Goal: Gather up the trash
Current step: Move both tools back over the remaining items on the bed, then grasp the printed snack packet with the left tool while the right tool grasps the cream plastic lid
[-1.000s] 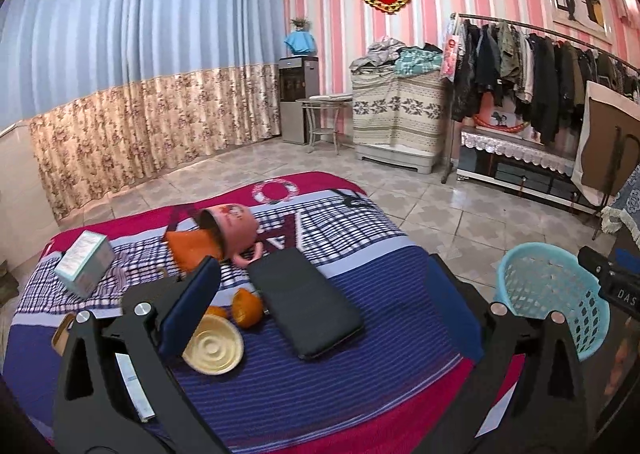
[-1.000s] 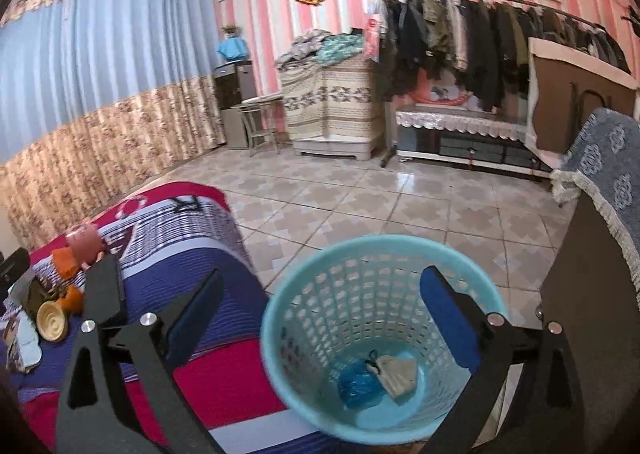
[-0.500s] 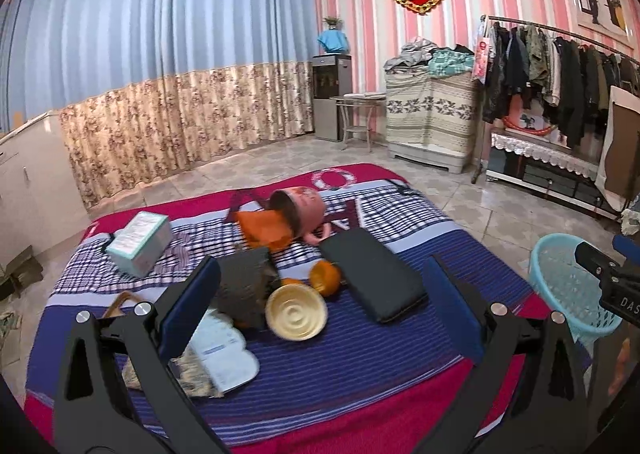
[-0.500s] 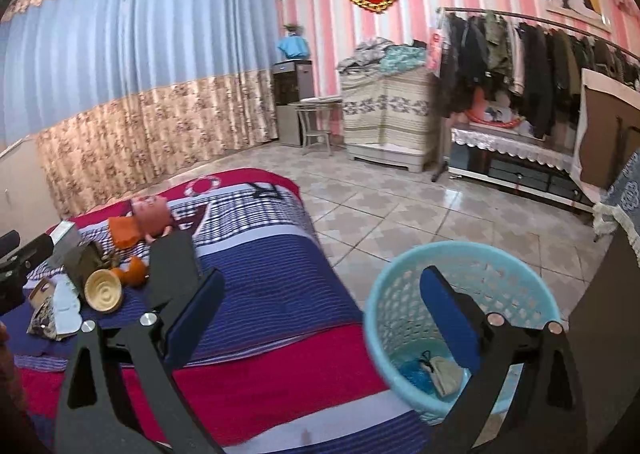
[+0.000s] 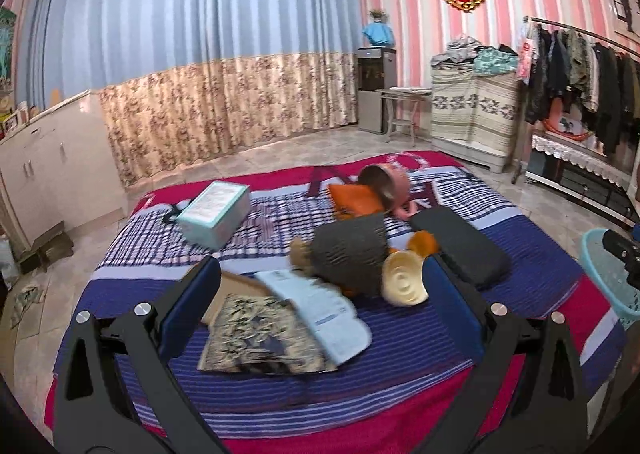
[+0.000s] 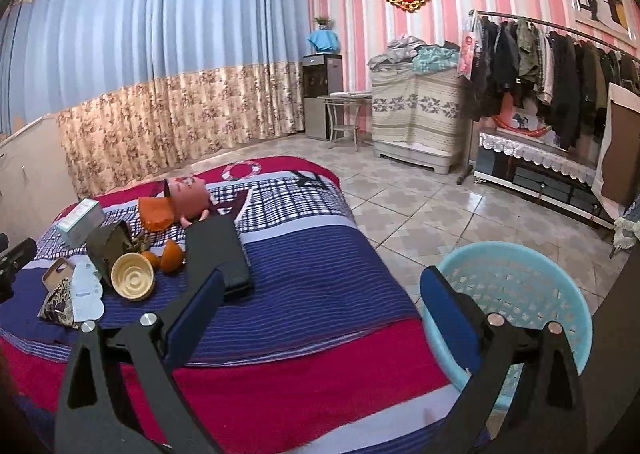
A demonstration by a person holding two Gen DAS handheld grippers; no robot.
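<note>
Litter lies on the striped bed (image 5: pixel 404 338): a patterned wrapper (image 5: pixel 256 330), a white packet (image 5: pixel 324 306), a dark grey bag (image 5: pixel 352 250), a cream lid (image 5: pixel 404 284), orange peel (image 5: pixel 424 242) and an orange wrapper (image 5: pixel 356 200). My left gripper (image 5: pixel 322 266) hovers open above the wrapper and packet, holding nothing. The light blue basket (image 6: pixel 516 286) stands on the floor beside the bed. My right gripper (image 6: pixel 323 276) is open and empty, its right finger over the basket's near rim. The same litter pile (image 6: pixel 132 276) shows at the left of the right wrist view.
A teal box (image 5: pixel 214 214), a tipped pink cup (image 5: pixel 386 184) and a long black case (image 5: pixel 460 250) also lie on the bed. The basket (image 5: pixel 604 278) shows at the right edge. A clothes rack (image 6: pixel 560 66), a covered cabinet (image 6: pixel 416 114) and tiled floor (image 6: pixel 420 198) lie beyond.
The left gripper has swung left and back, bringing the wrappers and packet between its fingers. The right gripper has lifted away from the basket and turned toward the bed.
</note>
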